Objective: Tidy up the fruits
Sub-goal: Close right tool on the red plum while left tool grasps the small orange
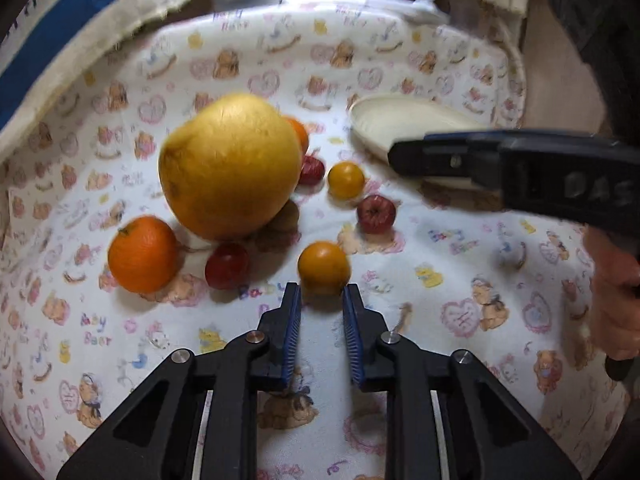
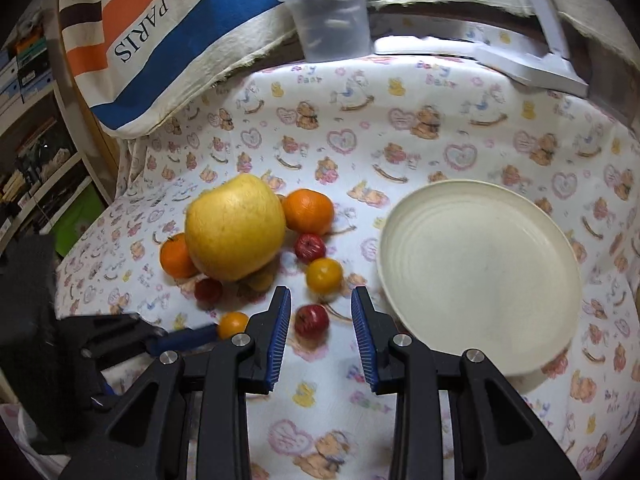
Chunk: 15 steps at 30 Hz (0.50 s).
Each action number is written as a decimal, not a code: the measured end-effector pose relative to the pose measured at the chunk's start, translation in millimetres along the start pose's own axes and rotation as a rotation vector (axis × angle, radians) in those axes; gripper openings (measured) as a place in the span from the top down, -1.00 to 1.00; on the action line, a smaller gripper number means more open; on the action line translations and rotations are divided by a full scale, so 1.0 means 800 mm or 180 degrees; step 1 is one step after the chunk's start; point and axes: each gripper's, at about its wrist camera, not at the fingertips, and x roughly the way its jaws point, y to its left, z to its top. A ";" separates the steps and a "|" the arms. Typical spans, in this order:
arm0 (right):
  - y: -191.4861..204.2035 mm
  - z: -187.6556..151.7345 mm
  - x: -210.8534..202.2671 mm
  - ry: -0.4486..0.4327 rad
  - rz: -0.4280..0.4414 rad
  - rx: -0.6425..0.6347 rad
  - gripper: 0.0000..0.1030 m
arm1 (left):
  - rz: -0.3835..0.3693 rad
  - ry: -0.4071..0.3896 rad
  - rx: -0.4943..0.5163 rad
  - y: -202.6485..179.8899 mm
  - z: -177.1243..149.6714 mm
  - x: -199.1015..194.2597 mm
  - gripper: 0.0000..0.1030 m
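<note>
**Two small fruits, one ahead of each gripper**

My left gripper has its jaws apart, nothing clamped. A small orange fruit sits at 12 o'clock, just past the fingertips, on the cloth; the gap looks barely as wide as the fruit. It is round, so no long axis to line up with. This hand is the nearer one to it.

My right gripper is also open and empty. A small red fruit lies between the fingertips, slightly toward the left pad, not pressed by either. The plate is bare and lies at about 2 o'clock from that gripper, its rim just beside the right finger. I judge the red fruit goes there with a short carry to the right.

Farther out, at 11 o'clock, the big yellow fruit leans among two oranges and more small fruit.

Readable writing: "Baby Bear" repeated on the cloth, "PARIS" on the striped fabric at the back, and "DAS" moulded on the right gripper's side in the left view.
</note>
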 end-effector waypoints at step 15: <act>-0.006 -0.013 0.053 0.0434 0.0191 0.0116 0.33 | 0.0013 -0.0109 -0.0150 0.010 -0.001 -0.011 0.80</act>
